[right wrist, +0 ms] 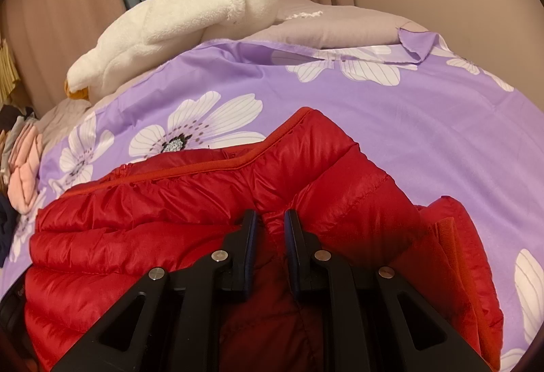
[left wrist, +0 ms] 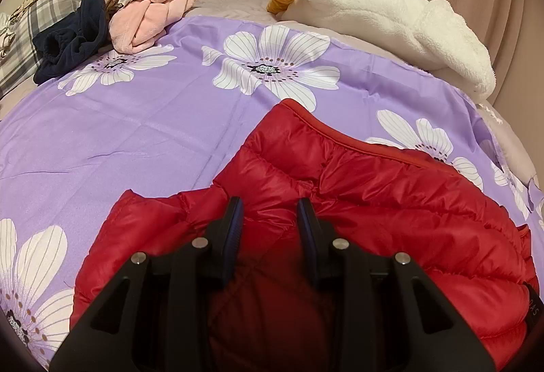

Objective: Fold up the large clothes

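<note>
The red puffer jacket (left wrist: 357,202) lies on the purple flowered sheet (left wrist: 136,134) of the bed, filling the lower half of both wrist views, its piped edge running toward 1 o'clock in the left view and toward 11 o'clock in the right. The left gripper (left wrist: 270,205) has its jaws narrowly apart with a raised ridge of quilted fabric between them; whether the pads really press on that fabric I cannot tell. The right gripper (right wrist: 270,219) has its jaws closer together, and a pinched fold of the shell rises between them, so it looks clamped on the jacket. The chief risk is slippage: the shell is glossy and air-filled, so a shallow pinch may catch only the outer layer and let the padding slide out when lifted. If only one side truly holds, the jacket would swing crooked and the fold come out skewed. A sleeve or cuff (right wrist: 452,236) bulging at 3 o'clock in the right view could drag or tuck under. The white fleece garment (left wrist: 391,18) at 1 o'clock and the heap of clothes (left wrist: 149,4) at 10 o'clock lie well apart from it.
</note>
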The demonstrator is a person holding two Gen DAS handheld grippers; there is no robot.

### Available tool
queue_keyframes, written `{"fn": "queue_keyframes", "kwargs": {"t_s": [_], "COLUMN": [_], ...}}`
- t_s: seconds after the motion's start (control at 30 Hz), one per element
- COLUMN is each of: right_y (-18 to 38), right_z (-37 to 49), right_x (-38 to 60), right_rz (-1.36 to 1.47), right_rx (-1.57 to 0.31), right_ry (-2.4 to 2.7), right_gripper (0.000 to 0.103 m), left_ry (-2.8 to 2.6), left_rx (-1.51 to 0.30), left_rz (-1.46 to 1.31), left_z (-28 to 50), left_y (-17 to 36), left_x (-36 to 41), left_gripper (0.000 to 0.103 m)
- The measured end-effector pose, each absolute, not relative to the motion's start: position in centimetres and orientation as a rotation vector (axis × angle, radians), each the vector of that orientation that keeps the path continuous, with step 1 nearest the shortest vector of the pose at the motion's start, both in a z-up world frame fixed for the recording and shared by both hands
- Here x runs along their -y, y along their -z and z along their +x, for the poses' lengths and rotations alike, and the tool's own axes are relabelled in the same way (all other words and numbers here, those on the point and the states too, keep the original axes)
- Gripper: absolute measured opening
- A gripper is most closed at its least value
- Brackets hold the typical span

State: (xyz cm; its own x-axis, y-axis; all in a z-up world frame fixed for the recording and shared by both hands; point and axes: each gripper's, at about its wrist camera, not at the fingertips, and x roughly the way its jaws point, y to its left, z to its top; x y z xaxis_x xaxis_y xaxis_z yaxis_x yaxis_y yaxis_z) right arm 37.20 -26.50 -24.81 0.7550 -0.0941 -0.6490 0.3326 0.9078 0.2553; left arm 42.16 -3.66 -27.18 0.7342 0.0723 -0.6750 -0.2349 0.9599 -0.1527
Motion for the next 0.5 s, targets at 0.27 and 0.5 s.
{"fn": "queue_keyframes", "kwargs": {"t_s": [0.27,0.5], "right_y": [22.8,17.6], "right_z": [36.5,30.1], "right_x": [26.6,26.1], "right_rz": [0.352,0.474], "right_rx": [-0.735,-0.565], "right_ry": [0.195,0.047], "right_gripper": [0.017,0.017], "left_ry": [-0.136,0.021], "left_rx": [-0.751,-0.623], "left_rz": [-0.194,-0.248], "left_z": [40.6,32.9], "left_y": [24.9,20.0], "left_x": [3.4,3.9], "left_gripper": [0.031,0.025]}}
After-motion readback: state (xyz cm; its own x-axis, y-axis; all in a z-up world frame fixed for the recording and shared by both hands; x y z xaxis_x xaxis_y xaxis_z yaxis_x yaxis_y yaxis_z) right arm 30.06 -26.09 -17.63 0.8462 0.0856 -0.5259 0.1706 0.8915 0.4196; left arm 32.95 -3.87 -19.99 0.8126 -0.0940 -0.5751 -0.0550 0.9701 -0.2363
